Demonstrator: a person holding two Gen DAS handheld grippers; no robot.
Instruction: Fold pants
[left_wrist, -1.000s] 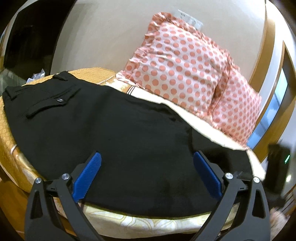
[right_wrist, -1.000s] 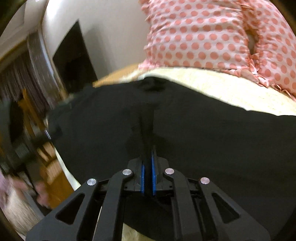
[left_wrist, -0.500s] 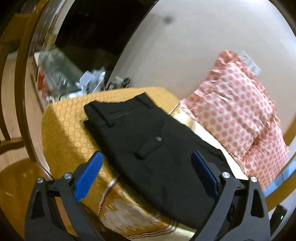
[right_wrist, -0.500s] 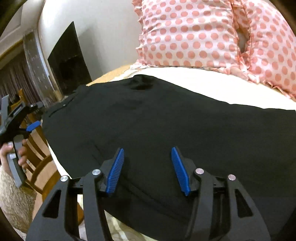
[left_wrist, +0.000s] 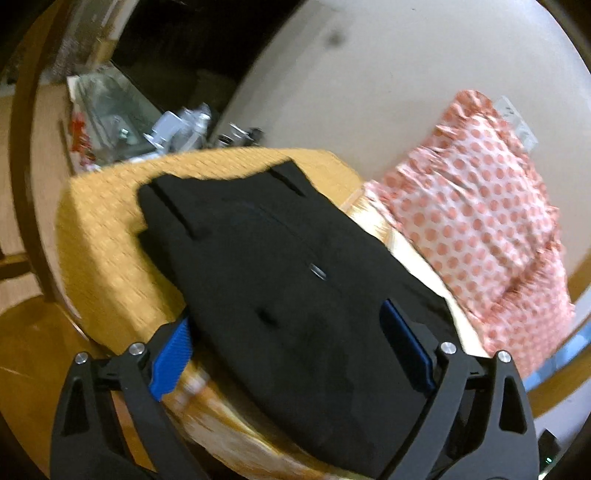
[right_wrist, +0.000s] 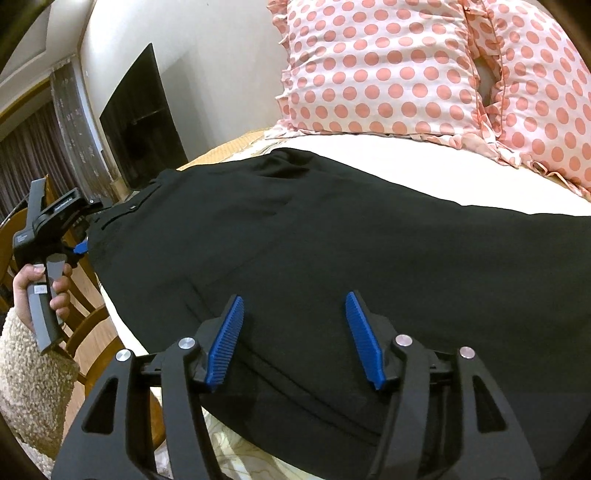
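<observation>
Black pants (left_wrist: 280, 280) lie flat on a bed, waistband with belt loops at the far left end. In the left wrist view my left gripper (left_wrist: 291, 343) is open and empty, its blue pads straddling the pants near the bed's front edge. In the right wrist view the pants (right_wrist: 332, 240) spread across the bed. My right gripper (right_wrist: 295, 332) is open and empty just above the fabric near the front edge. The left gripper (right_wrist: 79, 247) shows there at the waistband end, held by a hand.
Two pink polka-dot pillows (right_wrist: 424, 74) lean on the wall behind the pants. A yellow bedspread (left_wrist: 103, 236) covers the bed's left end. A dark TV (right_wrist: 140, 118) and a cluttered glass stand (left_wrist: 122, 118) lie beyond. A wooden chair (right_wrist: 85, 306) stands by the bed's left side.
My right gripper let go of the pants and opened wider. My left gripper swung to the waistband end and moved closer over the pants.
</observation>
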